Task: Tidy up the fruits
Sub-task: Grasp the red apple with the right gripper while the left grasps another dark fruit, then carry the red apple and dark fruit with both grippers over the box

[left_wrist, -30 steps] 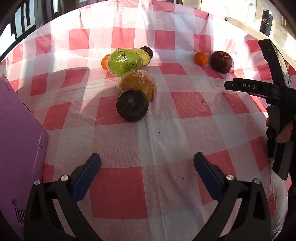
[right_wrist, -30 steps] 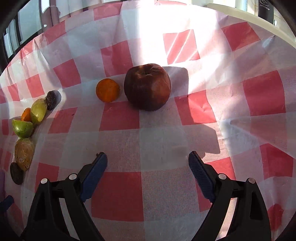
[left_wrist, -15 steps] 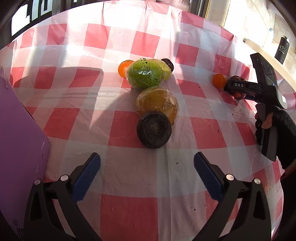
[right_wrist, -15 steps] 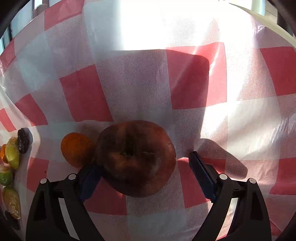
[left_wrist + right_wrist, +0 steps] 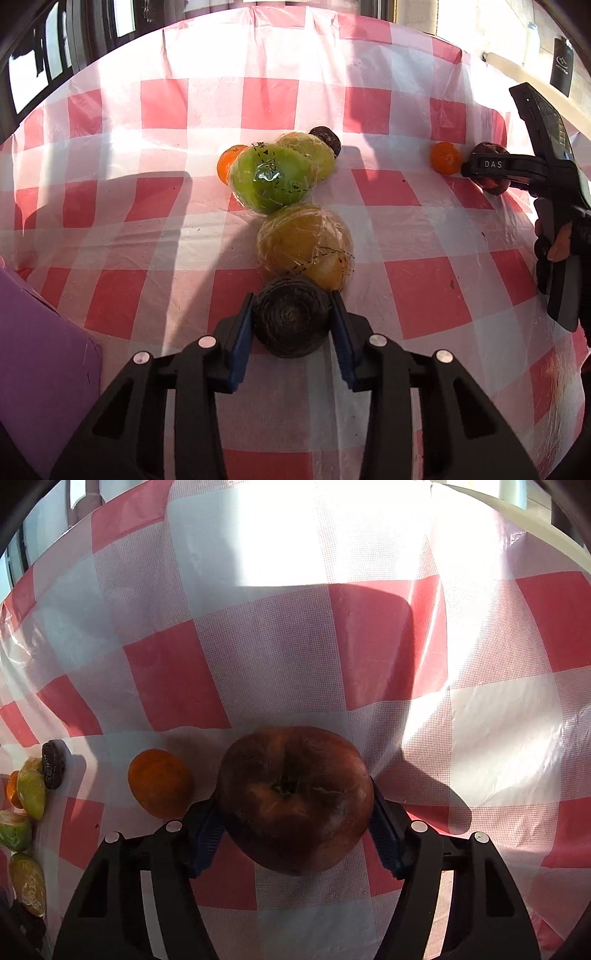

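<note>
Both of the 2 views are fisheye cameras riding on hand-held grippers, each looking forward along its own fingers and down at the checked tablecloth (image 5: 424, 288). The left wrist view sits low and close behind the left gripper (image 5: 291, 325), facing across the table toward the far edge, with the right gripper (image 5: 491, 173) visible at its right margin. The right wrist view hangs very near the cloth behind the dark red apple (image 5: 295, 801). Both views share that apple (image 5: 493, 186), the small orange (image 5: 160, 782) beside it, and the wrapped fruit row (image 5: 280, 206).
</note>
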Tool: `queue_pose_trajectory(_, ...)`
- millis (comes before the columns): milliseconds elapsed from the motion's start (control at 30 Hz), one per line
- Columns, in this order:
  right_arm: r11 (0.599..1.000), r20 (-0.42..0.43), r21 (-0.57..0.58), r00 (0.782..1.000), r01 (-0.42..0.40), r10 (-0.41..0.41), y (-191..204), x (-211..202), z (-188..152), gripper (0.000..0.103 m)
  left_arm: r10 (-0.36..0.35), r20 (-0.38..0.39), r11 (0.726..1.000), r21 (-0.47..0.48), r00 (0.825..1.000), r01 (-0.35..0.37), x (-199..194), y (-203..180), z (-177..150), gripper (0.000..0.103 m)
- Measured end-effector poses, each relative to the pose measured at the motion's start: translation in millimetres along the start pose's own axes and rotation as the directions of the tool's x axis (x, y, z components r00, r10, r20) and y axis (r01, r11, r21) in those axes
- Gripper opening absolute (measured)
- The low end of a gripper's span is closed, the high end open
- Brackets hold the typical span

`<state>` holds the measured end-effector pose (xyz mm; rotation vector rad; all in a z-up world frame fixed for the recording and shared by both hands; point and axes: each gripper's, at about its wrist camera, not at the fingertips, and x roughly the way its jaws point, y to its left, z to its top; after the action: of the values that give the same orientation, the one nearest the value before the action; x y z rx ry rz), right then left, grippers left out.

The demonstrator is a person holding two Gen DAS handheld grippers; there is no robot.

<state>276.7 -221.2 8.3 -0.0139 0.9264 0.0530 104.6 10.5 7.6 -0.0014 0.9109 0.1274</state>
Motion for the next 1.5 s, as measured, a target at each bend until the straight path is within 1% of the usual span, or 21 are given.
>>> queue_pose_trajectory(33,1.0,0.001,0.0,1.0,0.0,0.0,0,-1,0,0.067,0.015,0.003,1.0,0.014,1.0,-0.015,-1,-3,0,0.039)
queue_pose_trajectory(67,1.0,0.002,0.001,1.0,0.001,-0.001,0,-2,-1,0.066,0.012,0.004,1.0,0.016,1.0,-0.013,-1,-3,0,0.039)
queue_pose_trajectory(167,1.0,0.003,0.002,1.0,0.006,-0.006,0,4,3,0.066,-0.036,0.001,0.999,-0.014,0.999,0.036,0,8,0,0.039)
queue_pose_trajectory(233,1.0,0.004,0.001,1.0,0.007,-0.007,-3,3,2,0.065,-0.04,0.002,0.999,-0.012,0.999,0.04,-1,10,-1,0.039)
queue_pose_trajectory(267,1.0,0.004,0.0,1.0,0.006,-0.006,-4,10,7,0.065,-0.045,0.004,0.999,-0.015,0.999,0.045,-1,11,-2,0.039)
queue_pose_trajectory(400,1.0,0.005,0.003,1.0,0.006,-0.006,-3,11,9,0.064,-0.091,0.013,0.994,-0.052,0.996,0.091,0,18,-3,0.039)
queue_pose_trajectory(533,1.0,0.007,0.009,1.0,0.006,-0.006,1,7,9,0.064,-0.109,0.02,0.992,-0.068,0.994,0.111,1,20,-4,0.039)
queue_pose_trajectory(600,1.0,0.015,0.012,1.0,0.017,-0.017,2,4,7,0.063,-0.119,0.025,0.989,-0.085,0.993,0.121,0,22,-6,0.039)
queue_pose_trajectory(633,0.999,0.027,0.035,0.999,0.03,-0.031,-2,-4,4,0.063,-0.122,0.027,0.988,-0.089,0.992,0.124,-1,22,-8,0.039)
queue_pose_trajectory(667,0.995,0.044,0.09,0.998,0.03,-0.034,-6,-11,-2,0.063,-0.119,0.027,0.989,-0.086,0.993,0.121,-3,21,-11,0.039)
queue_pose_trajectory(733,0.978,0.084,0.206,0.996,-0.03,0.013,-12,-33,-24,0.063,-0.122,0.038,0.989,-0.076,0.992,0.124,-10,18,-16,0.039)
queue_pose_trajectory(833,0.966,0.142,0.244,0.989,-0.078,0.044,-3,-74,-68,0.063,-0.117,0.068,0.992,-0.047,0.991,0.121,-29,13,-30,0.039)
queue_pose_trajectory(933,0.956,0.165,0.266,0.983,-0.124,0.082,3,-113,-116,0.063,-0.129,0.086,0.991,-0.035,0.988,0.132,-48,11,-48,0.039)
queue_pose_trajectory(1100,0.96,0.196,0.223,0.973,-0.167,0.124,20,-165,-189,0.063,-0.133,0.137,0.989,-0.039,0.982,0.14,-83,10,-82,0.039)
queue_pose_trajectory(1200,0.961,0.22,0.198,0.964,-0.193,0.149,29,-185,-221,0.063,-0.144,0.137,0.988,-0.039,0.98,0.15,-98,12,-102,0.039)
queue_pose_trajectory(1267,0.958,0.238,0.189,0.957,-0.215,0.168,34,-197,-235,0.063,-0.147,0.131,0.988,-0.028,0.98,0.152,-106,13,-112,0.039)
queue_pose_trajectory(1300,0.956,0.242,0.187,0.954,-0.225,0.177,30,-206,-242,0.063,-0.149,0.133,0.988,-0.026,0.98,0.154,-112,14,-116,0.039)
queue_pose_trajectory(1367,0.955,0.247,0.177,0.95,-0.237,0.19,33,-214,-251,0.063,-0.154,0.146,0.987,-0.027,0.977,0.159,-126,18,-123,0.039)
queue_pose_trajectory(1433,0.953,0.266,0.174,0.944,-0.249,0.198,35,-221,-256,0.063,-0.156,0.176,0.986,-0.023,0.972,0.162,-145,23,-128,0.039)
queue_pose_trajectory(1500,0.951,0.285,0.174,0.937,-0.257,0.201,39,-228,-262,0.063,-0.152,0.222,0.987,-0.019,0.963,0.161,-167,28,-132,0.039)
